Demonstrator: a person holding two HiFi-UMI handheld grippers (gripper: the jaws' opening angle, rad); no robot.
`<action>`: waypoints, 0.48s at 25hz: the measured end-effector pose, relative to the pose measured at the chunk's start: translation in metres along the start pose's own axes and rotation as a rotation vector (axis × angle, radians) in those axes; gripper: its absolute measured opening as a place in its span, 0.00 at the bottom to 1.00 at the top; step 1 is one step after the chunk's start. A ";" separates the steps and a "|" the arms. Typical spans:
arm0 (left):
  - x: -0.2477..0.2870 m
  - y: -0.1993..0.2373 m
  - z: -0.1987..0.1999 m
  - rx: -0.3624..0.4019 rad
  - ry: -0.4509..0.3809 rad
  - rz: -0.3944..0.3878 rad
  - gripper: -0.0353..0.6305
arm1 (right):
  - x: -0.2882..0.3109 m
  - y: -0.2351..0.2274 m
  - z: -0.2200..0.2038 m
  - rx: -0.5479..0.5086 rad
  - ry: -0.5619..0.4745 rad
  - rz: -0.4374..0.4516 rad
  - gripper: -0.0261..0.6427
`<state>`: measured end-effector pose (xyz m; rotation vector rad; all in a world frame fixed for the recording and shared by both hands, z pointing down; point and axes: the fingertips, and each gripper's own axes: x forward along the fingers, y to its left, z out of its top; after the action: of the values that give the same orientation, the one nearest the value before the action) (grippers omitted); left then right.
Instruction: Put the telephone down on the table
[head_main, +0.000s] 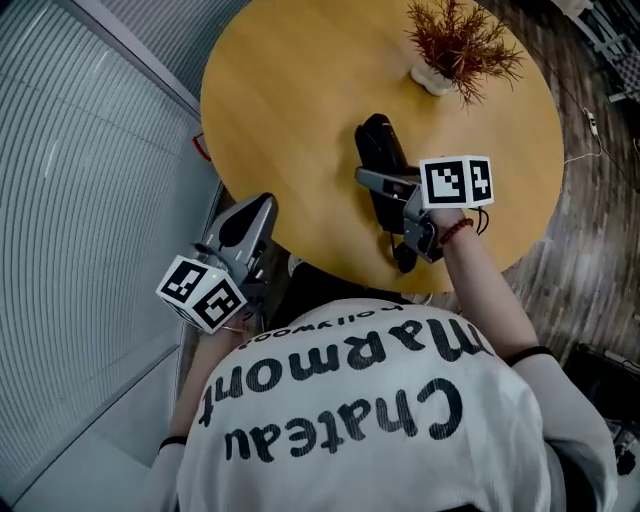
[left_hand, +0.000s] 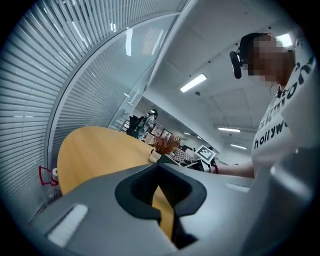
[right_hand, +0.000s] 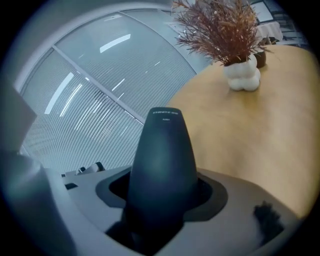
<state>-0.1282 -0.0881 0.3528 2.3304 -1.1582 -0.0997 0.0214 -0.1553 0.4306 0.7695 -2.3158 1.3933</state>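
Note:
A black telephone handset (head_main: 380, 150) hangs over the near part of the round wooden table (head_main: 300, 100). My right gripper (head_main: 385, 185) is shut on its lower half. In the right gripper view the telephone (right_hand: 162, 160) fills the space between the jaws of the right gripper (right_hand: 160, 210), its rounded end pointing away. Whether it touches the tabletop (right_hand: 260, 130) I cannot tell. My left gripper (head_main: 250, 215) is beside the table's left edge, off the top, jaws together and holding nothing. The left gripper view shows the left gripper (left_hand: 160, 200) with the table (left_hand: 95, 155) beyond it.
A dried reddish plant in a white vase (head_main: 455, 45) stands at the table's far side (right_hand: 240, 75). Curved window blinds (head_main: 80, 200) run close along the left. A small red object (head_main: 200, 148) sits by the table's left edge. Dark wooden floor (head_main: 590, 200) lies to the right.

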 end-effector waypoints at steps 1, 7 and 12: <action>0.003 0.005 0.004 0.006 0.016 -0.019 0.06 | 0.004 -0.001 0.002 0.009 -0.005 -0.015 0.49; 0.006 0.031 0.009 -0.002 0.114 -0.145 0.06 | 0.023 0.000 0.004 0.076 -0.061 -0.121 0.49; 0.017 0.052 0.000 -0.003 0.168 -0.158 0.06 | 0.045 -0.008 0.002 0.106 -0.074 -0.180 0.49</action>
<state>-0.1554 -0.1263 0.3814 2.3744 -0.8912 0.0377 -0.0099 -0.1728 0.4586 1.0505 -2.1778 1.4380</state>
